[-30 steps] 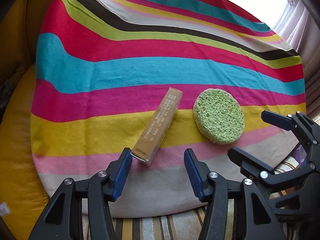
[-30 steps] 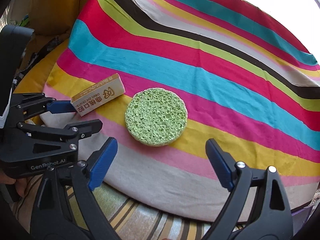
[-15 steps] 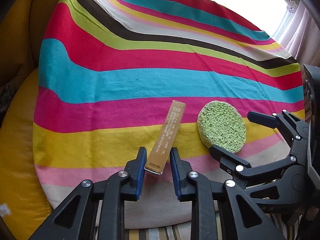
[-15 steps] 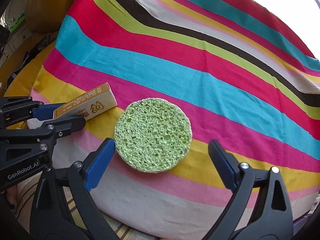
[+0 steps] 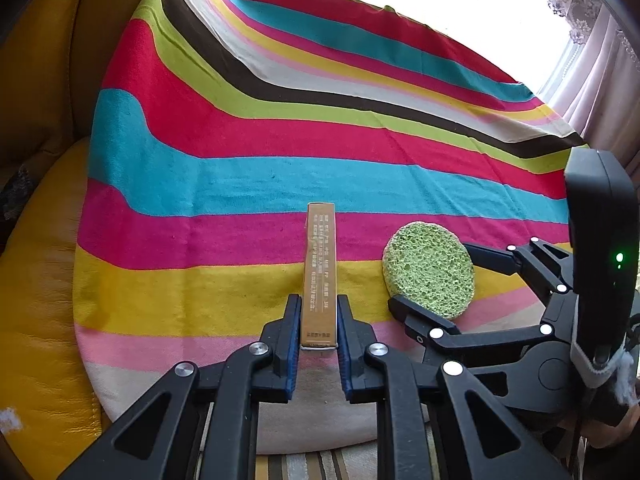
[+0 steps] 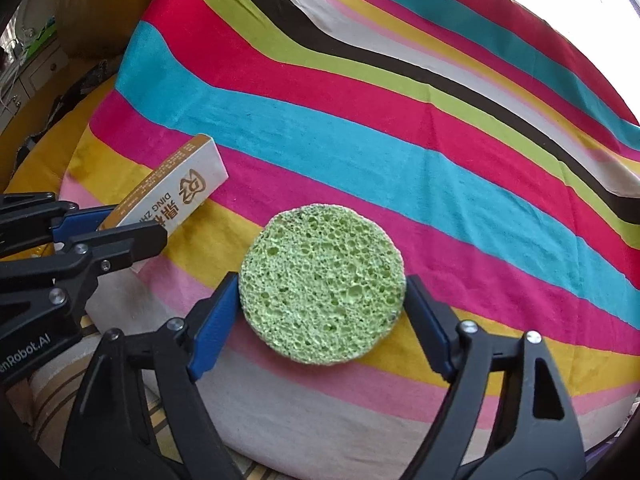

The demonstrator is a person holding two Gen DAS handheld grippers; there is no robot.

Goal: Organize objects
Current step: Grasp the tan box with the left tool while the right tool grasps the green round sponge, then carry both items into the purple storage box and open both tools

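Note:
A long gold and white box point(image 5: 319, 276) stands on its narrow edge, and my left gripper point(image 5: 319, 336) is shut on its near end. The box also shows in the right wrist view point(image 6: 172, 188), tilted up off the cloth. A round green sponge point(image 6: 322, 284) lies flat on the cloth, and my right gripper point(image 6: 320, 320) has its blue pads pressed against both sides of it. The sponge also shows in the left wrist view point(image 5: 430, 274), to the right of the box, between the right gripper's fingers point(image 5: 420, 316).
A striped cloth point(image 5: 280, 184) covers a round cushion on a yellow leather seat point(image 5: 36, 280). A bright window and curtains point(image 5: 592, 64) are at the far right. A striped fabric edge point(image 6: 120, 400) lies below the cushion.
My left gripper closed on the box, which turned from slanted to straight. My right gripper moved forward and closed around the sponge.

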